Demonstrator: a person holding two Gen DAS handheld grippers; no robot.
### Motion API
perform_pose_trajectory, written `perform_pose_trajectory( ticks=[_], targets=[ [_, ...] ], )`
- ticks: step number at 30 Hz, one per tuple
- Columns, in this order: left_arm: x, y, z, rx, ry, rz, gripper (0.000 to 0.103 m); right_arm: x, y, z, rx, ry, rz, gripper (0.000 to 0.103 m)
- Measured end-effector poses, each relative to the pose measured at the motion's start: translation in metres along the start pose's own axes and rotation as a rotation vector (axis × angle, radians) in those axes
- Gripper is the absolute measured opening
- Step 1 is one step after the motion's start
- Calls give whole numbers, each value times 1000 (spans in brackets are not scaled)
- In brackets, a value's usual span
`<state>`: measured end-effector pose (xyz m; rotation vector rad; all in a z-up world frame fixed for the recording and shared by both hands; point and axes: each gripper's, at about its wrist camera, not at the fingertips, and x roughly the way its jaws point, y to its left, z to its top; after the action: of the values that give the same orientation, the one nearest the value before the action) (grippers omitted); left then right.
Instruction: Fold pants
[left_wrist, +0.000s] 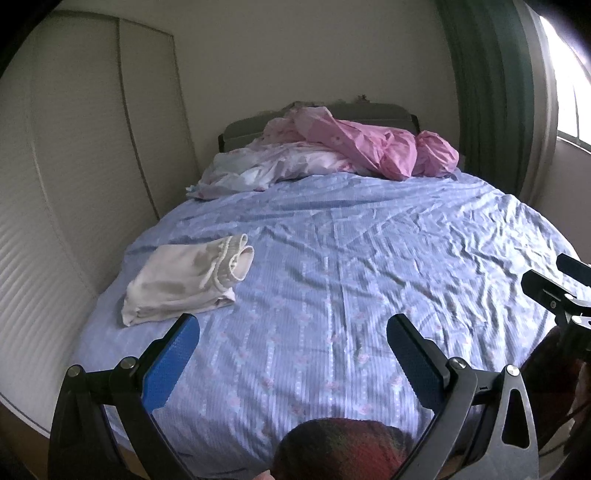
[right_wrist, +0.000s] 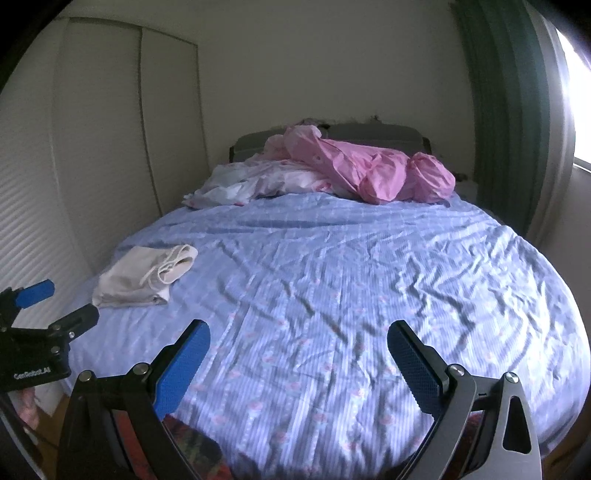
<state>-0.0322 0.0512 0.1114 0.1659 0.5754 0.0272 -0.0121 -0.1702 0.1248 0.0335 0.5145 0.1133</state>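
Nearest the cameras, both grippers are hanging over the foot of the bed, empty. The left gripper (left_wrist: 293, 334) is holding its blue-padded jaws spread wide with nothing between them, and the right gripper (right_wrist: 299, 341) is doing the same; each is showing only striped bedsheet (left_wrist: 332, 295) in its gap. A reddish patterned cloth (left_wrist: 343, 450) is lying at the near edge just below the left gripper; whether it is clothing or a blanket cannot be told.

Beyond the left gripper, toward the wardrobe (left_wrist: 92, 166) side of the bed, the pale pants (left_wrist: 184, 280) are resting on the sheet as a compact bundle, the drawstring waistband (left_wrist: 236, 258) turned toward the headboard. Judging by that shape, the folding is looking mostly or wholly done, and both grippers are sitting well apart from the garment.

If a last tidy is wanted, the left gripper is the better placed one: it should be approaching low along the sheet, pinching only the loose near hem rather than the whole stack, so the layers are not dragging apart. The wrinkled sheet may be catching underneath.

Farther on, crumpled pink bedding (left_wrist: 380, 147) is heaped by the headboard, near the green curtain (left_wrist: 487, 92).

On the left gripper's body, seen from the right wrist, white lettering (right_wrist: 31, 376) is reading roughly "GenRobot.AI".
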Motion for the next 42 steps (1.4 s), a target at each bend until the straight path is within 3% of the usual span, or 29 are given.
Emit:
perform_pose_trajectory(
  ticks=[42],
  targets=[
    [-11, -21, -5, 1, -6, 33, 103, 2, 18, 1, 9, 8, -9, 98]
  ],
)
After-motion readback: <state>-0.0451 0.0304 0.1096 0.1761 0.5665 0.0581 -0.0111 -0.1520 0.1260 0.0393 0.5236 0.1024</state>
